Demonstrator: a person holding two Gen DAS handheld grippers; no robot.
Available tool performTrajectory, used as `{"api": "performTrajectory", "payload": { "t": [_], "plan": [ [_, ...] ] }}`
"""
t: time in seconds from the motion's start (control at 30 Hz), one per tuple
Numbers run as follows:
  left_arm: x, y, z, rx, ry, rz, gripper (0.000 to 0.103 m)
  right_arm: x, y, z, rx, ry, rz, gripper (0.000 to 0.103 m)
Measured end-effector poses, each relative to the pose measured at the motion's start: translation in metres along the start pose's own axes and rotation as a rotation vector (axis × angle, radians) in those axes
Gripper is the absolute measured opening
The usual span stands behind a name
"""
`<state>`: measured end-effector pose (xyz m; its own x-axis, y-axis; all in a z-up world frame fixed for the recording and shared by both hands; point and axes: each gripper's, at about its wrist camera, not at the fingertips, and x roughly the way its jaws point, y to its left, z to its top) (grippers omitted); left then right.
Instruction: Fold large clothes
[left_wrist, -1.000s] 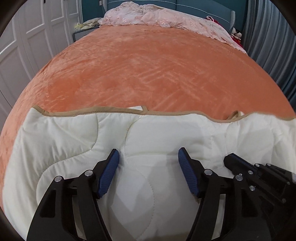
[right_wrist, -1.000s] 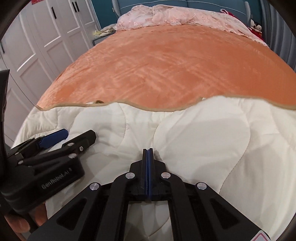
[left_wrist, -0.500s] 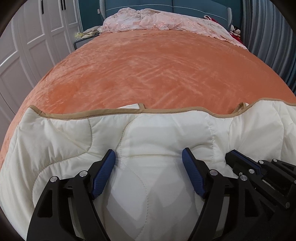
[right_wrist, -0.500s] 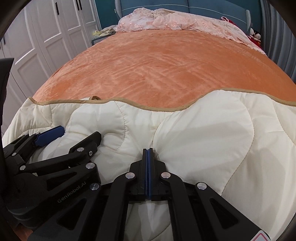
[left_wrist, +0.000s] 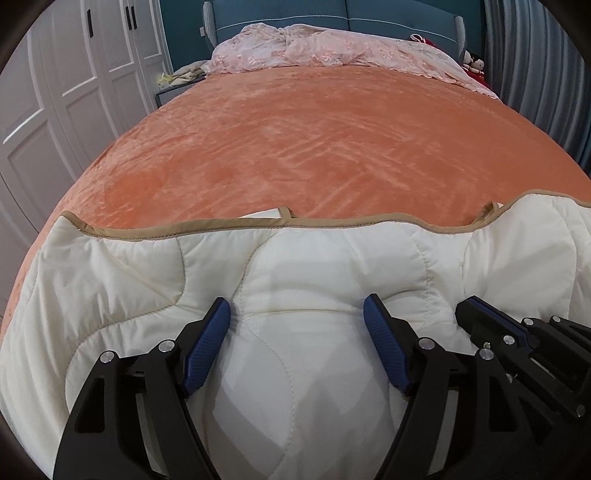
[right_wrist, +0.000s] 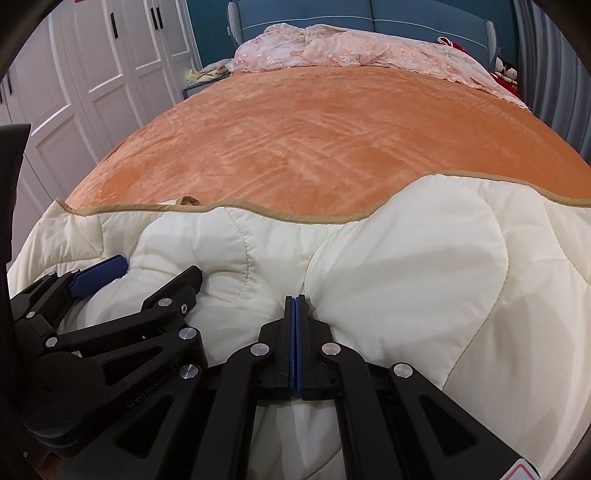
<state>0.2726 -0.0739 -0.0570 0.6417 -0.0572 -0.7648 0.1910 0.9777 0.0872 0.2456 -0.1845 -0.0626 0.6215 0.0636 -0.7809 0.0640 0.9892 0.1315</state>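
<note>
Two grippers sit side by side on the cream quilted garment (left_wrist: 332, 258) (tan-edged). Left gripper (left_wrist: 297, 343) is spread wide over a puffed fold; right gripper (right_wrist: 295, 332) is pinched tight on the fabric, orange bed (right_wrist: 314, 140) beyond.

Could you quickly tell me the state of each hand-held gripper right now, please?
Left hand-held gripper: open, straddling a bulge of the cream quilted garment with tan trim.
Right hand-held gripper: closed, apparently pinching that garment.
</note>
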Motion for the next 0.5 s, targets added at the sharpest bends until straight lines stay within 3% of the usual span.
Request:
{"api": "performTrajectory", "payload": {
  "t": [0.5],
  "plan": [
    [0.0023,-0.0044,-0.0025,-0.002,-0.02,0.036,0.072,0.0046,-0.001,-0.0011,0.014,-0.022,0.002,0.0]
  ]
}}
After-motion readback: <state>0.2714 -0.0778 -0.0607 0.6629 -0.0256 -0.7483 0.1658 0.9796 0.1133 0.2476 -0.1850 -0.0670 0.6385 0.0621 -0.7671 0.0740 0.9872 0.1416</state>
